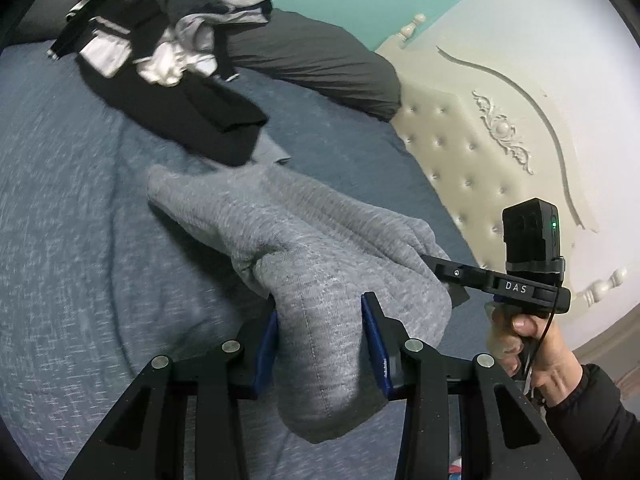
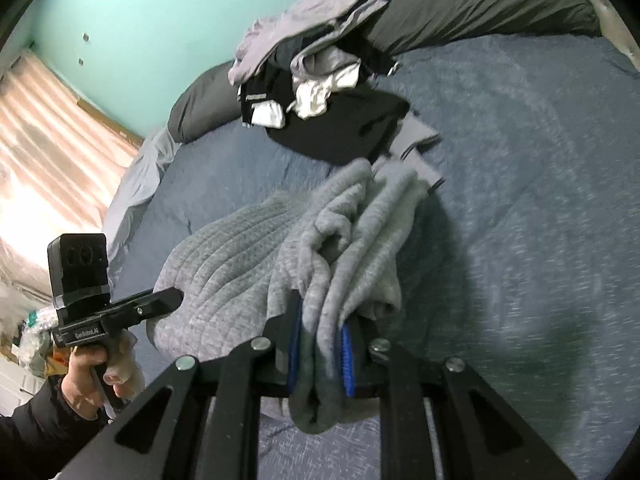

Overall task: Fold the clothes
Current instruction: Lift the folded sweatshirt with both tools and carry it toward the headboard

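A grey knit garment is held above the blue bedspread, bunched between both grippers. My left gripper is shut on a thick fold of it, blue pads pressing each side. In the left wrist view the right gripper reaches in from the right, its tip buried in the cloth. My right gripper is shut on a bundle of the grey garment, which drapes over and below the jaws. The left gripper shows at the left, its tip against the garment's ribbed part.
A pile of black, white and lilac clothes lies further up the bed, beside a dark grey pillow. A cream tufted headboard stands at the right. A curtained window is at the left. Hands in dark sleeves hold both grippers.
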`<state>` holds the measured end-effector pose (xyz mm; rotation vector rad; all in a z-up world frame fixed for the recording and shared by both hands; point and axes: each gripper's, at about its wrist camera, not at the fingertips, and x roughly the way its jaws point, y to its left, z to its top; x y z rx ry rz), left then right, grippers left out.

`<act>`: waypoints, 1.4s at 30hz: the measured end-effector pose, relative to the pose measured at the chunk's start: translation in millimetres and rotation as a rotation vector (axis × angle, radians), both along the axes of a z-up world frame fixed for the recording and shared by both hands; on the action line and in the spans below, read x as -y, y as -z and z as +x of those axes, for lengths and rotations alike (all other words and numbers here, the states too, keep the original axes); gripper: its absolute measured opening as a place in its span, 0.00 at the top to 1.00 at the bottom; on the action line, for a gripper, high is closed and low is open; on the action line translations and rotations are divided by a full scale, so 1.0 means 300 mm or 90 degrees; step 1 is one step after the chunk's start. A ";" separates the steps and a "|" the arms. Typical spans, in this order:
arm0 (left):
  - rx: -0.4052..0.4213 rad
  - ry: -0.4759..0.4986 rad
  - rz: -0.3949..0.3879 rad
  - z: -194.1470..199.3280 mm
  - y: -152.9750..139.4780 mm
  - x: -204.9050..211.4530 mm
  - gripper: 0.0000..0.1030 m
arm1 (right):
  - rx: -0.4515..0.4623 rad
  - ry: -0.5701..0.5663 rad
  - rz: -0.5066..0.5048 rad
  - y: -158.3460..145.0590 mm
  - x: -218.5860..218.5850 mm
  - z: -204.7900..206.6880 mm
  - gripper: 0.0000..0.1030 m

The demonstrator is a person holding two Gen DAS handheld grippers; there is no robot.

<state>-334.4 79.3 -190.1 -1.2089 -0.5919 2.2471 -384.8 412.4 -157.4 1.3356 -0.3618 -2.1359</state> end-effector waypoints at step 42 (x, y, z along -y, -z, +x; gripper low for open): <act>-0.047 0.185 0.039 -0.403 -0.363 -1.490 0.59 | -0.069 0.206 0.034 -0.388 -1.362 -0.029 0.85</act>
